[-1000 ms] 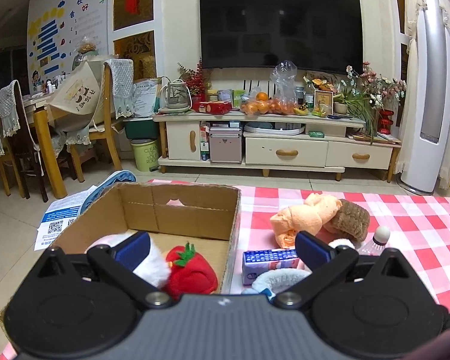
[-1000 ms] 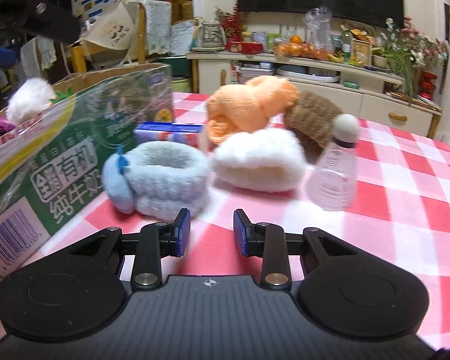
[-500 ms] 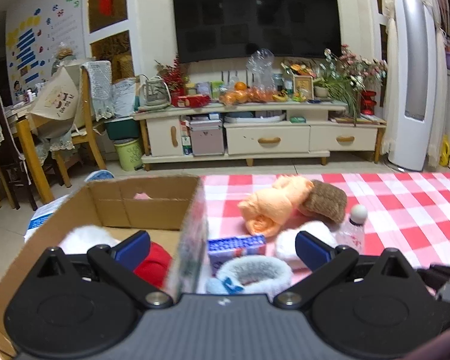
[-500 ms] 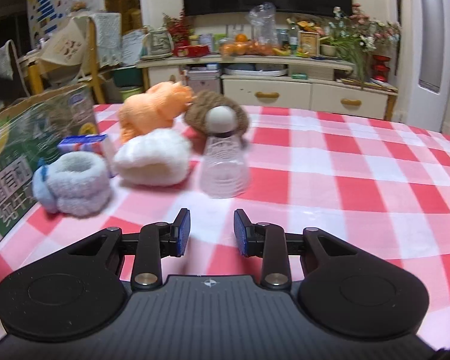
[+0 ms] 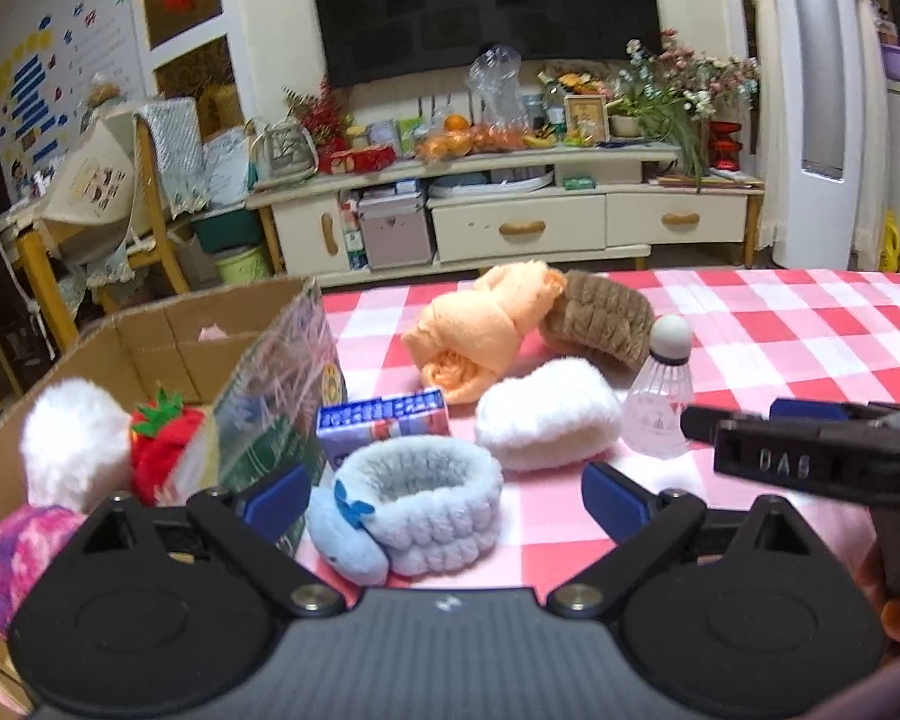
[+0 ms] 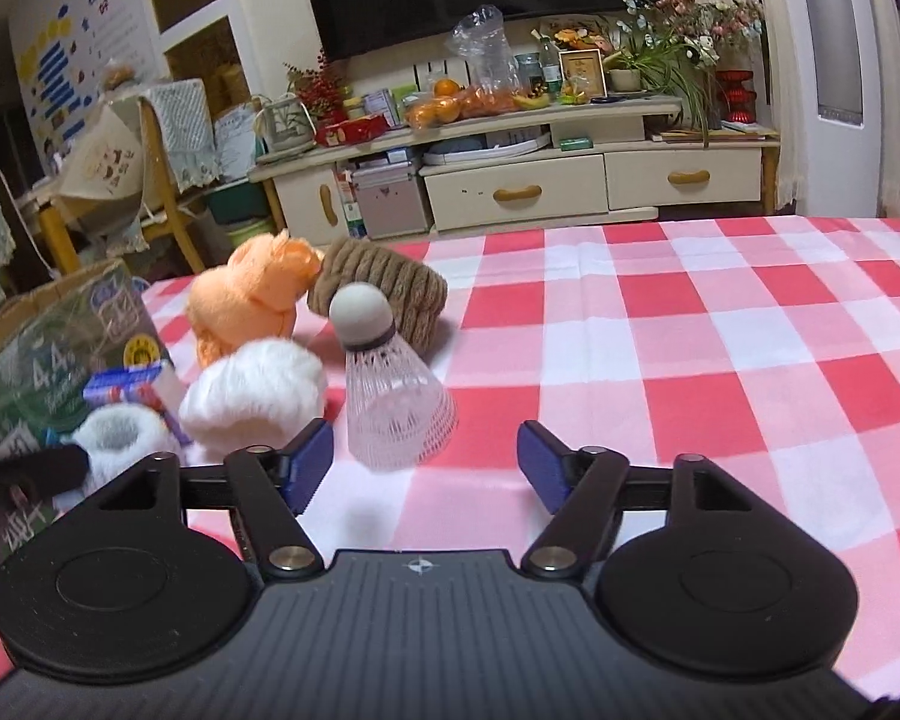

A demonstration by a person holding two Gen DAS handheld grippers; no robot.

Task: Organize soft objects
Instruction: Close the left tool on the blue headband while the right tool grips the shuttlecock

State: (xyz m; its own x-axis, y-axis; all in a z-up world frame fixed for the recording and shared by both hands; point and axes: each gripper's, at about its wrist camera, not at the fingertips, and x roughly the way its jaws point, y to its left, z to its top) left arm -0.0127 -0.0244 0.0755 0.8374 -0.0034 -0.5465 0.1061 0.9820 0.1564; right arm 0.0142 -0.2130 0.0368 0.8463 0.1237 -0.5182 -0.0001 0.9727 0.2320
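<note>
Between the wide-spread fingers of the left tool sits a fluffy pale-blue ring-shaped wristband on the red-and-white checked tabletop. Right tool is spread wide too, with a white plastic shuttlecock standing just ahead. Beside that are a white fuzzy pad, an orange rolled towel and a brown ribbed plush cuff. Cardboard box on the left holds plush toys.

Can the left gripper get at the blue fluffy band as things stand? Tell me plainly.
Probably yes. The left gripper is open with the blue fluffy band lying right between its fingers on the checked tablecloth. Only the cardboard box crowds its left side.
</note>
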